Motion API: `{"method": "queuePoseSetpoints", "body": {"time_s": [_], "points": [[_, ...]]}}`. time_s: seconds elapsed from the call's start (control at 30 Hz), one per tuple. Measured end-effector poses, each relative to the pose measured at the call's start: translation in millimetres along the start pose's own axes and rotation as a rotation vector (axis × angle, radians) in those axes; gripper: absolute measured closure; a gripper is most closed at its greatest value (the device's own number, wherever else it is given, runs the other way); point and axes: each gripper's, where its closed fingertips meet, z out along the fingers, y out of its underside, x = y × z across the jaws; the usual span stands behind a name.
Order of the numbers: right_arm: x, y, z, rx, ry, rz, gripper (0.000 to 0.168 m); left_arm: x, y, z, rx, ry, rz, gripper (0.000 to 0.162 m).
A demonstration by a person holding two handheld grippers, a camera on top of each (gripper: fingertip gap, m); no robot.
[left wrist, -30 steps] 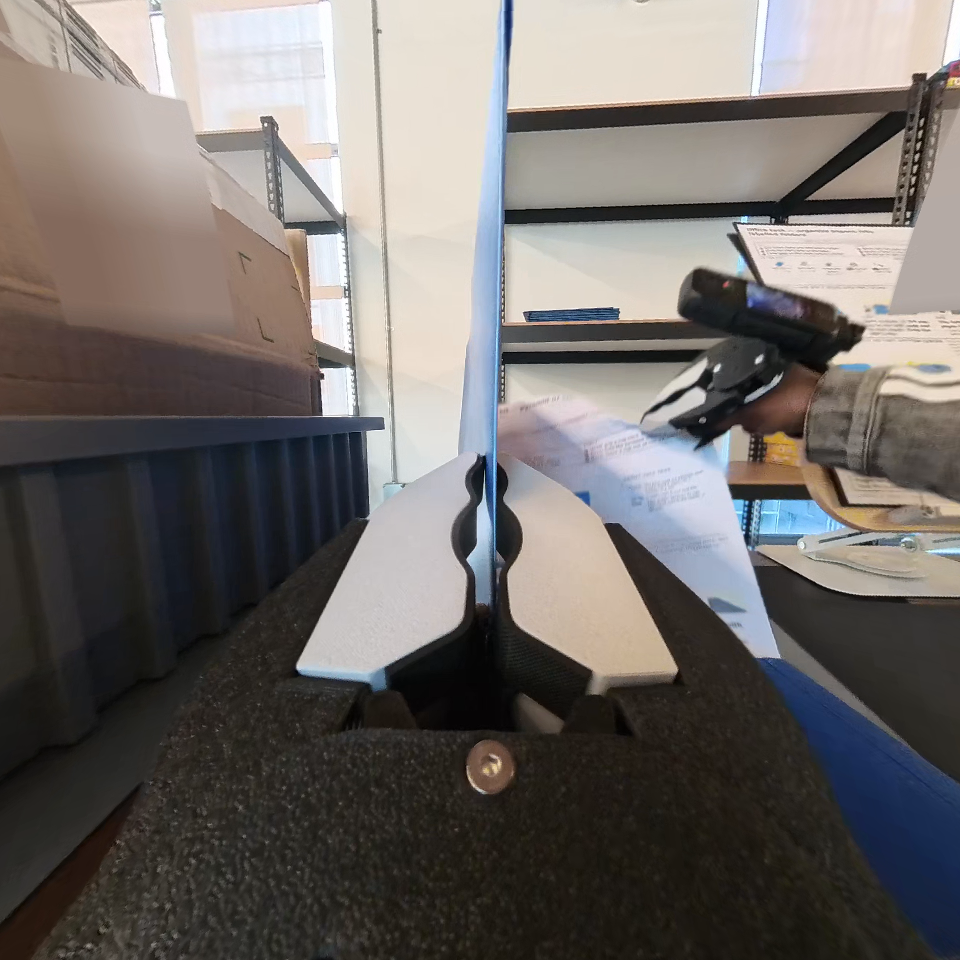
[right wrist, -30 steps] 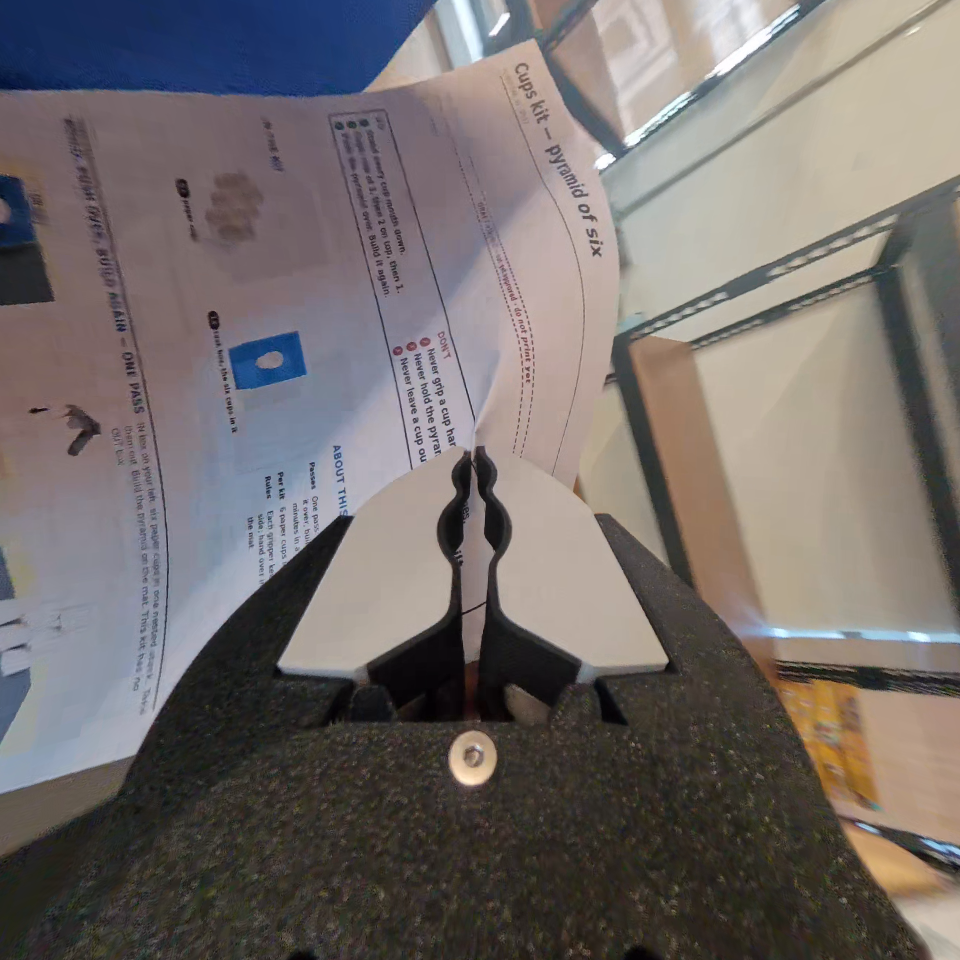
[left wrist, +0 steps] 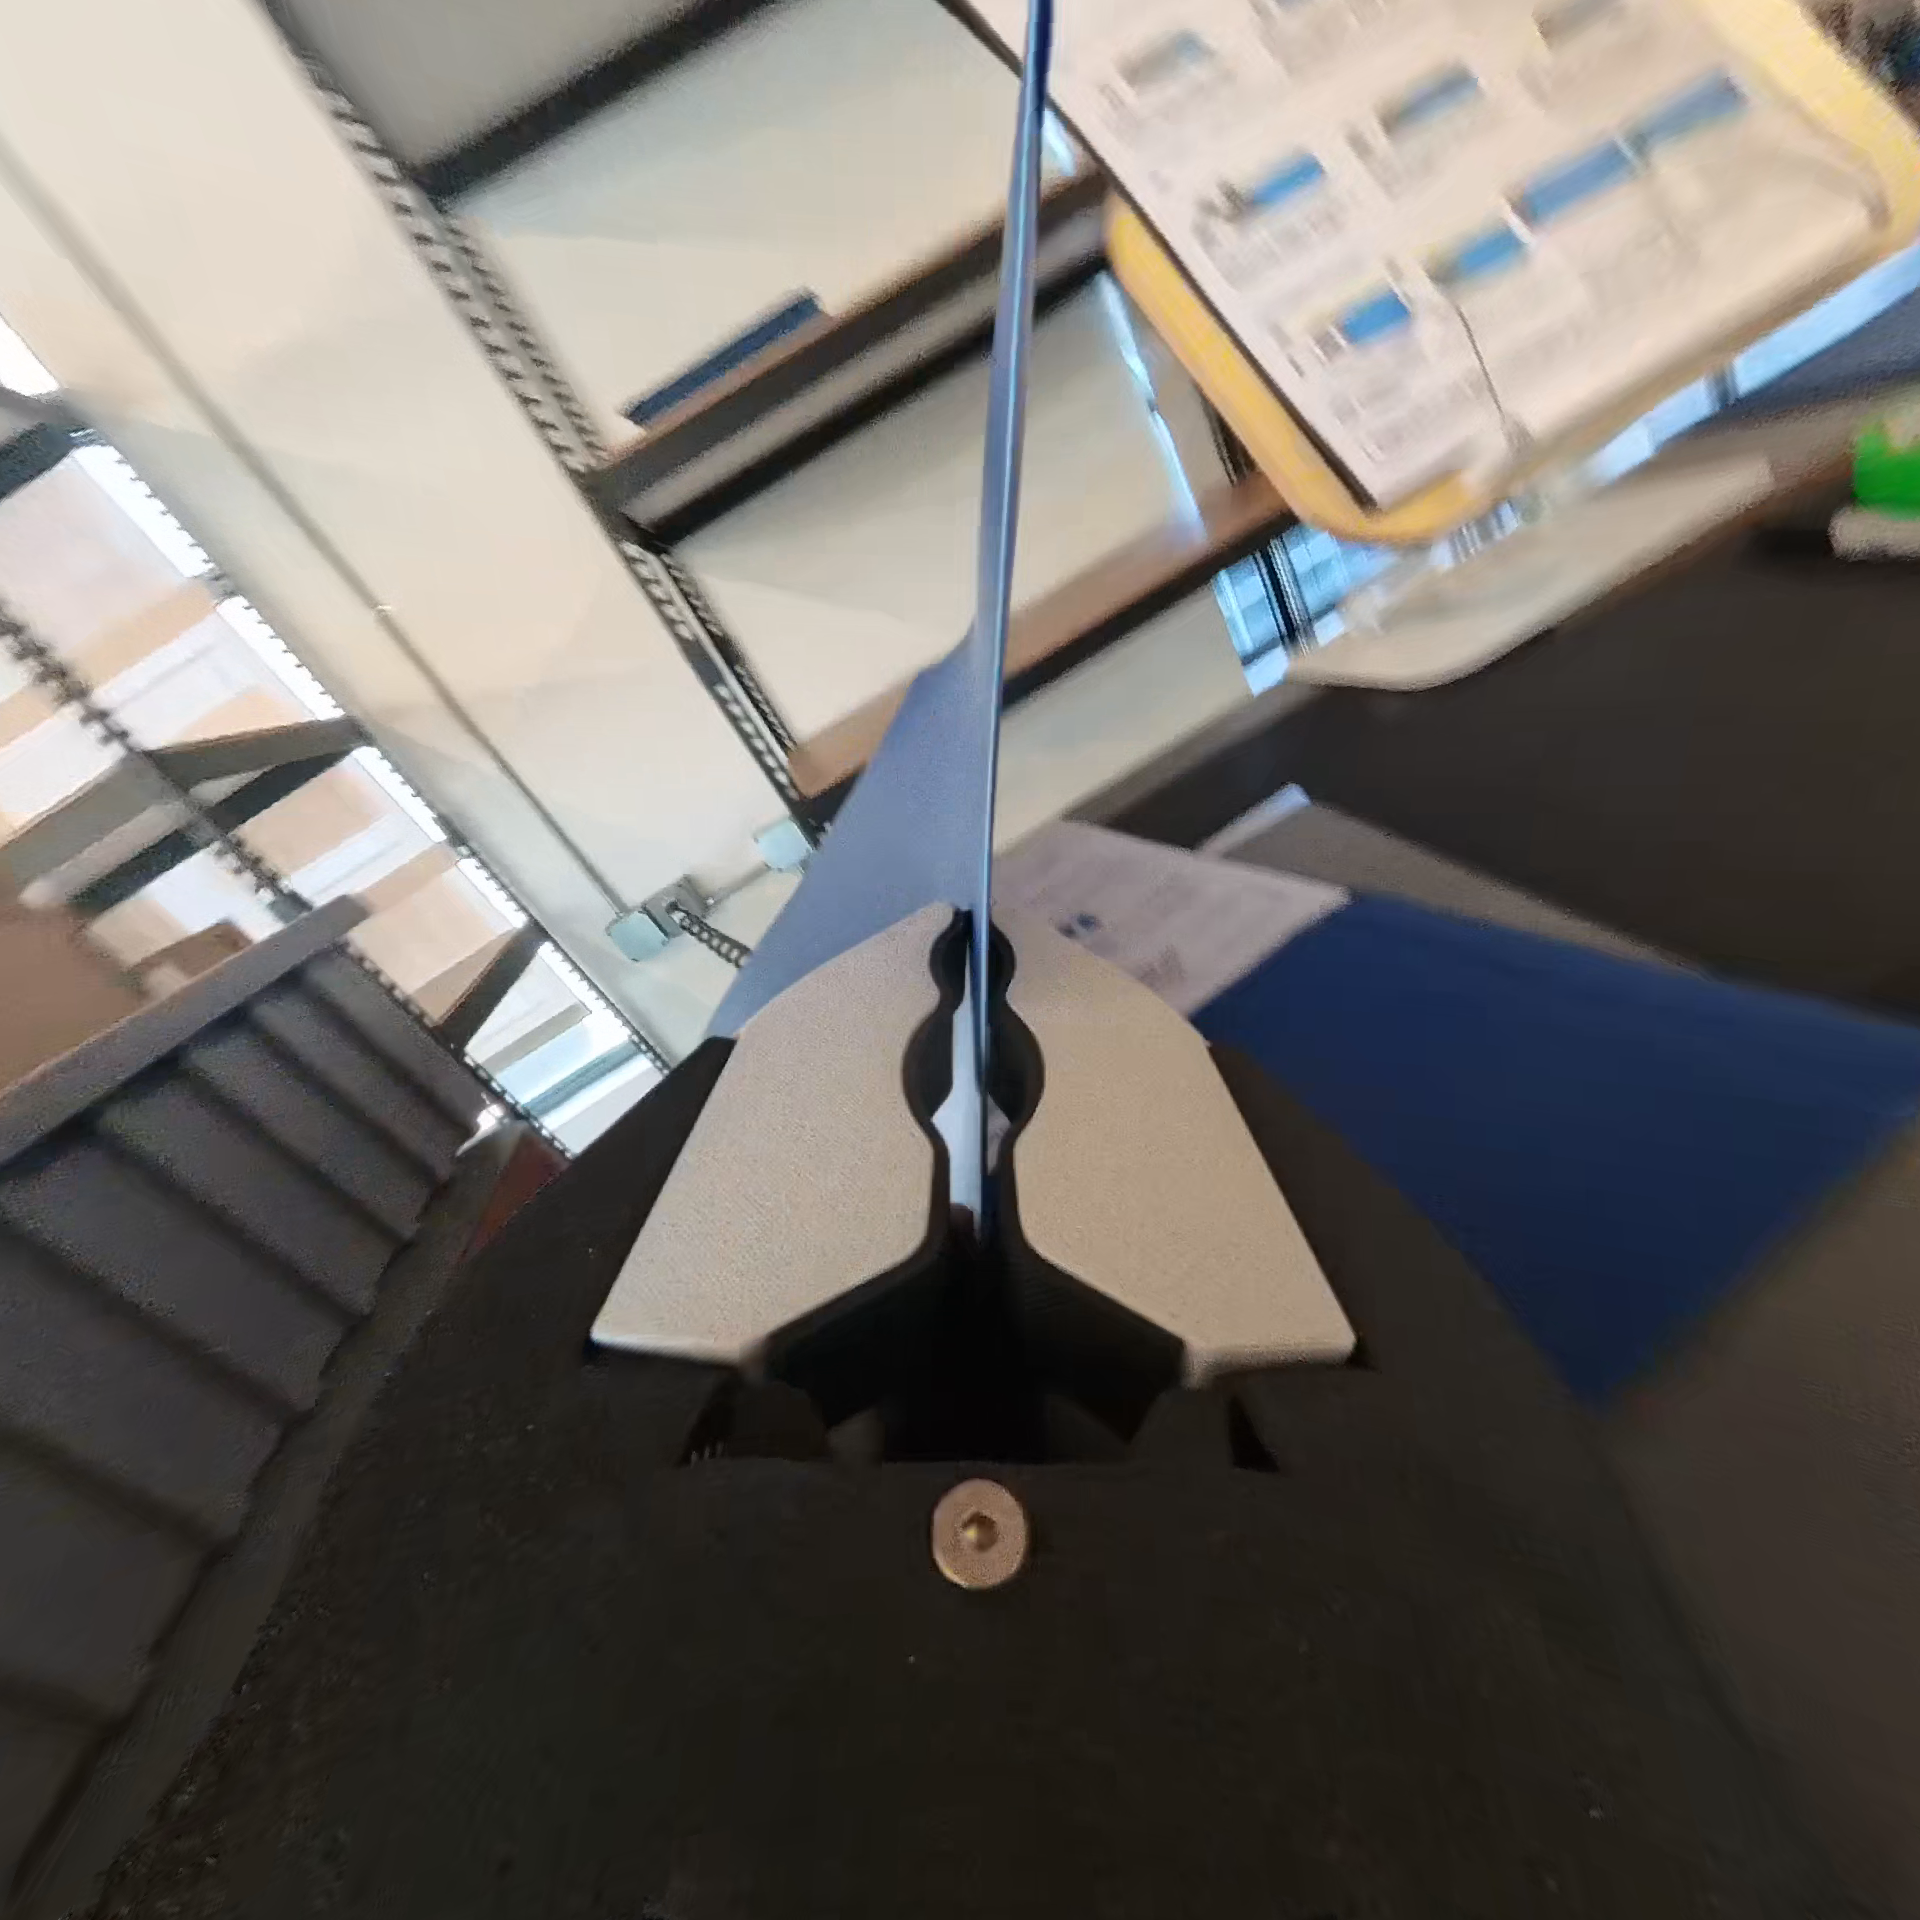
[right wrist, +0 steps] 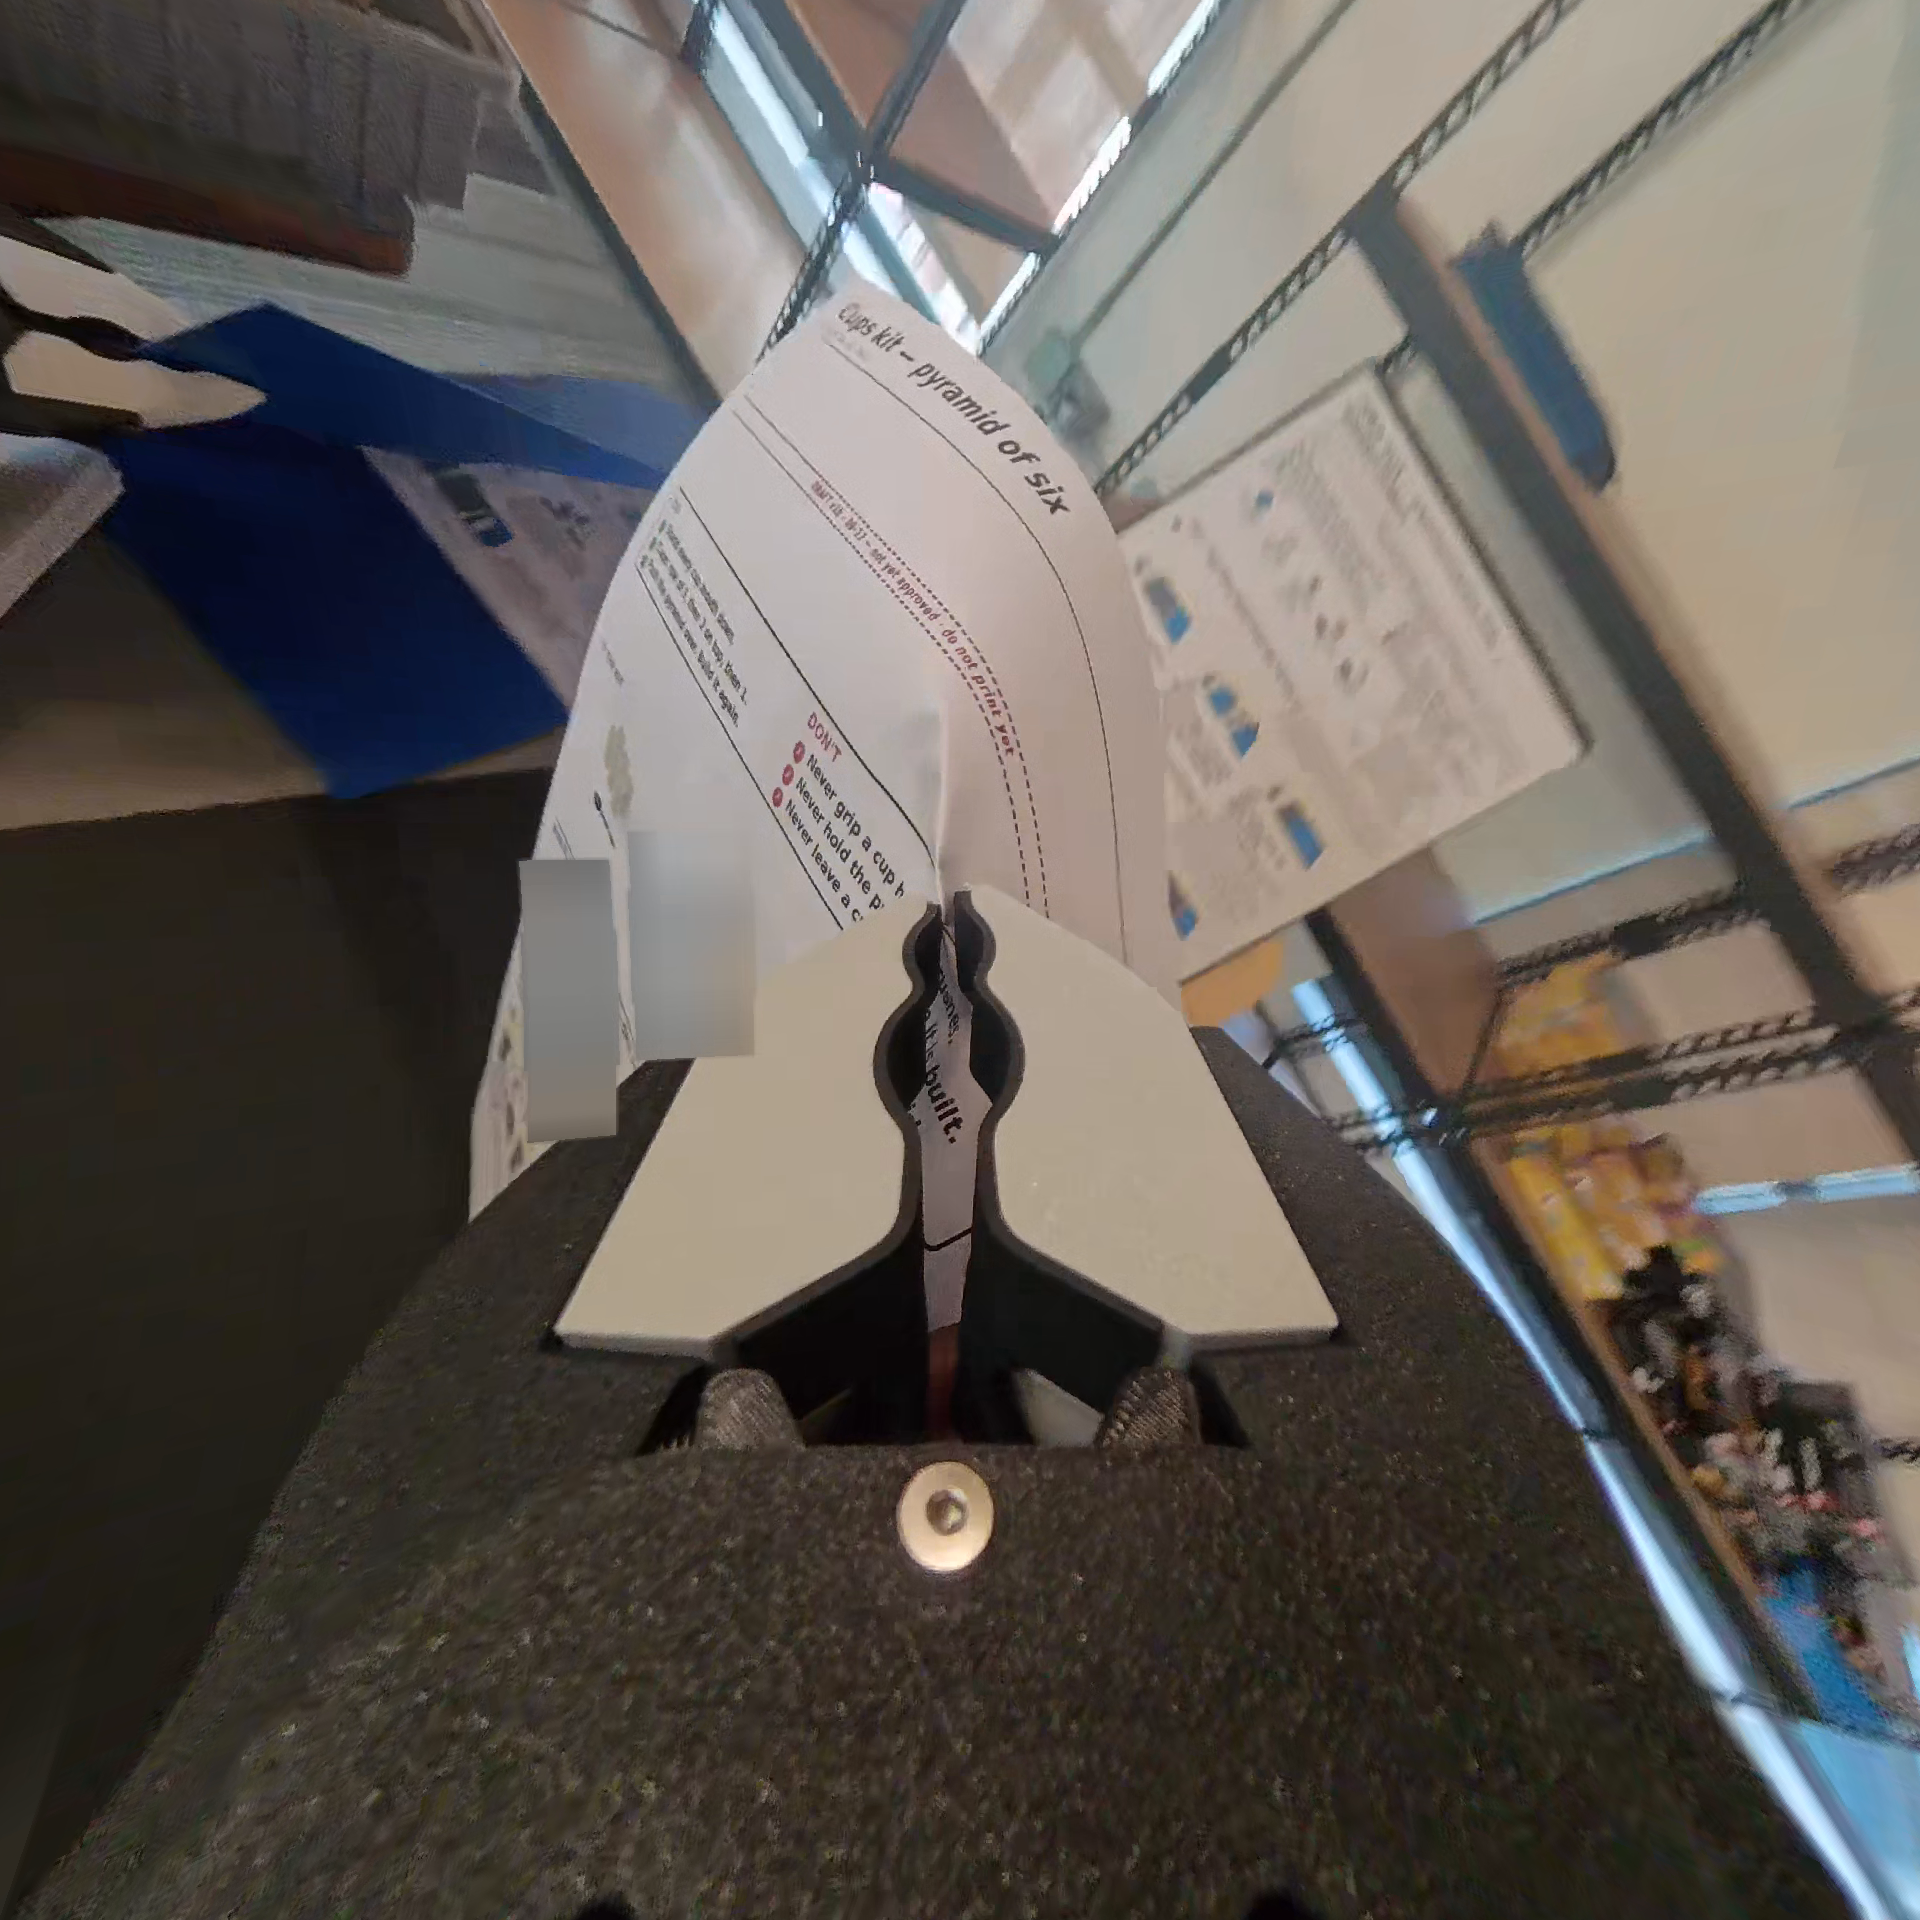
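Two sheets, one per tool. The larger is the blue folder (right wrist: 343,582): stiff, smooth card, lying open to my left, its upper flap running edge-on away from my left gripper (left wrist: 977,940), whose jaws are pressed together on that flap. A printed page rests inside it. Smaller is the white paper sheet (right wrist: 894,644), thin and limp, bowing forward and up from my right gripper (right wrist: 951,904), which pinches its lower edge. The folder lies left of the sheet, nearer my left hand.
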Motion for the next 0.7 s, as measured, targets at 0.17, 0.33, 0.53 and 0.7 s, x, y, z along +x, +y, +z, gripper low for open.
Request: {"method": "queuePoseSetpoints", "body": {"time_s": [0.17,0.33,0.53,0.7], "points": [[-25.2,81.7,-2.3,-0.056,-0.117,0.221,0.166,80.6,57.2,10.6,-0.324,0.339,0.458,0.157],[-83.6,164.9,34.0,-0.077,-0.287,0.385,0.166,106.3,67.8,4.5,-0.413,0.456,0.541,0.143],[-129.2,193.9,61.9,0.054,-0.305,0.226,0.166,139.8,-60.2,-20.4,-0.137,0.683,-0.210,0.110],[-115.6,153.0,35.0,0.225,-0.161,-0.031,0.166,176.3,-138.2,-23.6,-0.085,0.938,-0.917,0.068]]}}
